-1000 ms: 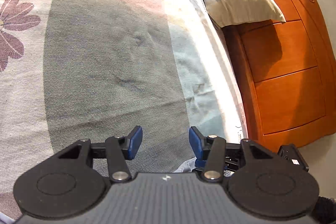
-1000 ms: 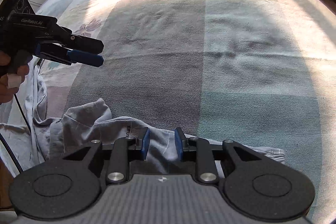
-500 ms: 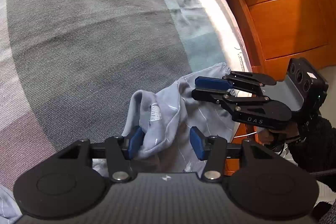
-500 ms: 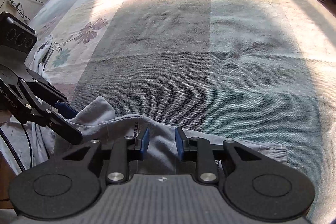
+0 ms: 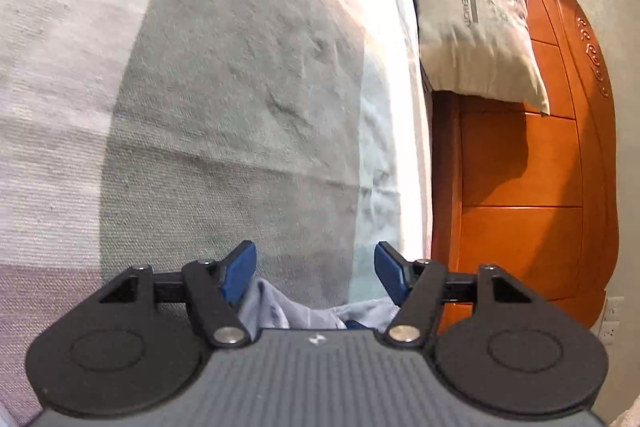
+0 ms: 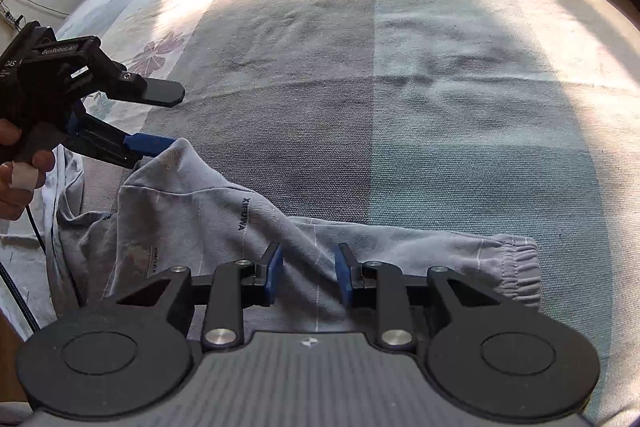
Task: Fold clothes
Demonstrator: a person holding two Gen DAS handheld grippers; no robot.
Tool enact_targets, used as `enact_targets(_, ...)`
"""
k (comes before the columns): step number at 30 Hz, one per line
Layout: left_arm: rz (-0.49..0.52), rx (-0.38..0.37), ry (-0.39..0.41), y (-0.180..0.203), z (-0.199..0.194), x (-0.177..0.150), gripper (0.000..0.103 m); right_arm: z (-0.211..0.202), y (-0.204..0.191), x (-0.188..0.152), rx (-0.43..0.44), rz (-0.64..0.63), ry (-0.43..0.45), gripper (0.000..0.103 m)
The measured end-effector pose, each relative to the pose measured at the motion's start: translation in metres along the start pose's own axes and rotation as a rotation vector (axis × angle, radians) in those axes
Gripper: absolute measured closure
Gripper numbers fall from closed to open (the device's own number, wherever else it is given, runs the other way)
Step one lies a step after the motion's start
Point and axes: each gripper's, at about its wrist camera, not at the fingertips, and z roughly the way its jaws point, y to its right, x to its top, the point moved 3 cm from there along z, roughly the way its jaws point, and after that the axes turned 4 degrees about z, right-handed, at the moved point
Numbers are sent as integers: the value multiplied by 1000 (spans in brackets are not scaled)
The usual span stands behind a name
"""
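One patchwork bedspread point(image 6: 400, 107) fills both views. Grey trousers point(image 6: 208, 223) lie crumpled along its near edge. Pillow point(image 5: 472, 7) at its far corner. Left gripper point(image 6: 168, 119) above trousers' peak, jaws opening, gripping nothing. Right gripper point(image 6: 308, 273) parted, straddling trouser cloth, unclamped.

The sweatpants point(image 6: 304, 227) lie on the bed point(image 6: 400, 87) at its near edge, the pillow point(image 5: 472, 11) against the headboard point(image 5: 540, 163) beyond.
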Motion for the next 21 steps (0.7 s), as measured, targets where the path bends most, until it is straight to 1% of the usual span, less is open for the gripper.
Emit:
enact_targets(3,25,5,11,9,-5,6,39,-4,3,-3,-7,12,3,70)
enact_targets(6,176,24,-22,41,-10,4,39,-11,1,-4,-10,0,12,70)
enact_targets(7,242,17,-51,53,-11,0,39,-13,0,-3,-9,-2,18,70)
enact_targets(9,313,-7,-111,70,-5,-11,38,-17,-3,-2,5,-7,31,70)
enact_targets(12,370,-68,-241,82,13,-34,37,-17,-4,1,4,-20,47,70)
enact_targets(13,367,-52,-269,77,18,-41,37,-16,-1,1,-11,-24,53,70)
enact_targets(14,363,-10,-276,65,18,-48,37,-14,3,1,-32,-28,61,70)
enact_targets(16,343,105,-288,44,23,-52,39,-12,22,3,-68,13,84,70)
enact_targets(17,344,141,-285,35,18,-57,57,-12,34,5,-84,41,97,72)
enact_targets(18,343,145,-280,34,13,-58,60,-12,45,7,-100,69,110,81)
enact_targets(19,341,148,-275,33,8,-60,60,-11,57,9,-117,98,122,84)
enact_targets(20,384,157,-282,40,4,-64,58,-14,63,11,-124,114,133,84)
enact_targets(21,428,166,-289,46,1,-68,55,-20,63,13,-129,112,148,82)
